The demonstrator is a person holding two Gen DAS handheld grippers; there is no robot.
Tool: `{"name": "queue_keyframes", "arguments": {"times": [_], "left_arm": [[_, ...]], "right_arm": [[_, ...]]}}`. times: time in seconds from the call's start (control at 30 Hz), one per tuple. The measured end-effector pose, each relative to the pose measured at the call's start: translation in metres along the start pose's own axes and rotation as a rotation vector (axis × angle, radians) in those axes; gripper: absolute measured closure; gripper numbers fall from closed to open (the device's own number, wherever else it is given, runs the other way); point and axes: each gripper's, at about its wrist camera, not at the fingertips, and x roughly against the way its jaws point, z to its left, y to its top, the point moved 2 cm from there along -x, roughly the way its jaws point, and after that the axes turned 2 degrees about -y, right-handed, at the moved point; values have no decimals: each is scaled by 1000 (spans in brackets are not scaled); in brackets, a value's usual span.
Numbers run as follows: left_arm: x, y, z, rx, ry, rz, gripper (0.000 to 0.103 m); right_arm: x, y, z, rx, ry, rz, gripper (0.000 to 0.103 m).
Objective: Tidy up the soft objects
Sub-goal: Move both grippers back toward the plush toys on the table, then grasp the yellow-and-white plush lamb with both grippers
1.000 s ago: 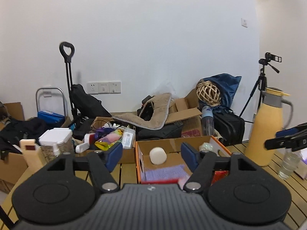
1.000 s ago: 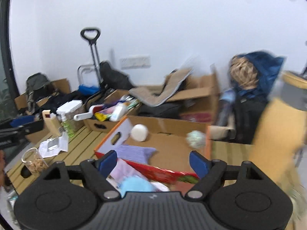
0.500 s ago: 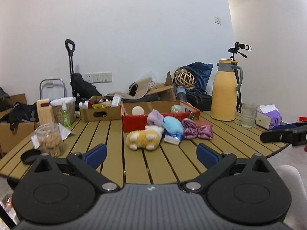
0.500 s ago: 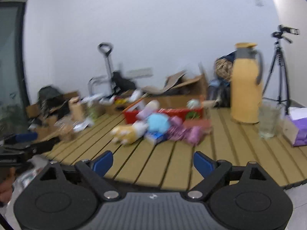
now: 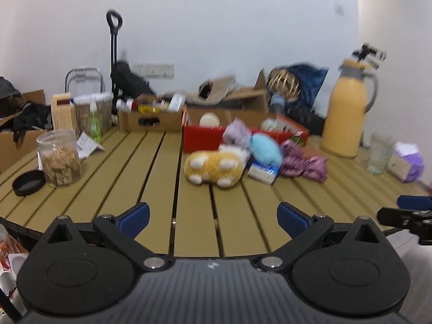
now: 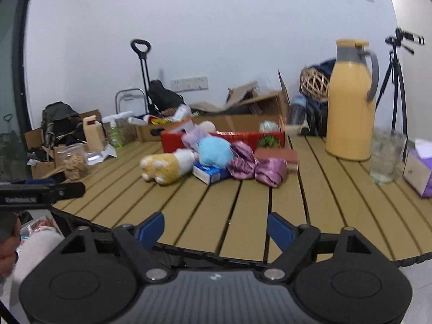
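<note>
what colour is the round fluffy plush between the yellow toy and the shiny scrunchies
Light blue. The round fluffy plush shows best in the right wrist view, lying against the yellow and white stuffed toy.

White-walled room, slatted counter

We face a plain white wall point(image 5: 216, 27) with a white socket strip point(image 6: 190, 83); the tan slatted wooden counter point(image 5: 151, 189) fills the foreground, with a dark-framed glass door point(image 6: 12, 81) at left.

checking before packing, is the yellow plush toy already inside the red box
No, the yellow plush toy lies on the table in front of the red box.
</note>
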Motion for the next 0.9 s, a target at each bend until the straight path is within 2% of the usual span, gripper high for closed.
{"name": "queue_keyframes", "arguments": {"times": [0.2, 0.37, 0.47, 0.57, 0.67, 0.73, 0.83, 0.9], "left_arm": [[-71, 16, -20, -81, 17, 32, 0], [-148, 42, -33, -125, 105, 53, 0], [-179, 48, -32, -131, 129, 54, 0], [-193, 43, -22, -86, 111, 62, 0], [-200, 38, -14, -52, 77, 111, 0], [-197, 39, -10, -40, 45, 93, 0], [-190, 42, 6, 3, -43, 90, 0], [-185, 46, 26, 91, -115, 96, 0]], "right_arm": [[-50, 13, -12, -12, -2, 35, 32], [-85, 32, -13, 13, 7, 36, 33], [-102, 40, -11, 17, 10, 41, 33], [-120, 44, -9, 28, 12, 54, 33], [-140, 46, -7, 26, 13, 65, 33], [-154, 49, -2, 16, 25, 62, 33], [-172, 55, 9, 1, 59, 46, 37], [-180, 60, 13, -10, 80, 33, 40]]}}
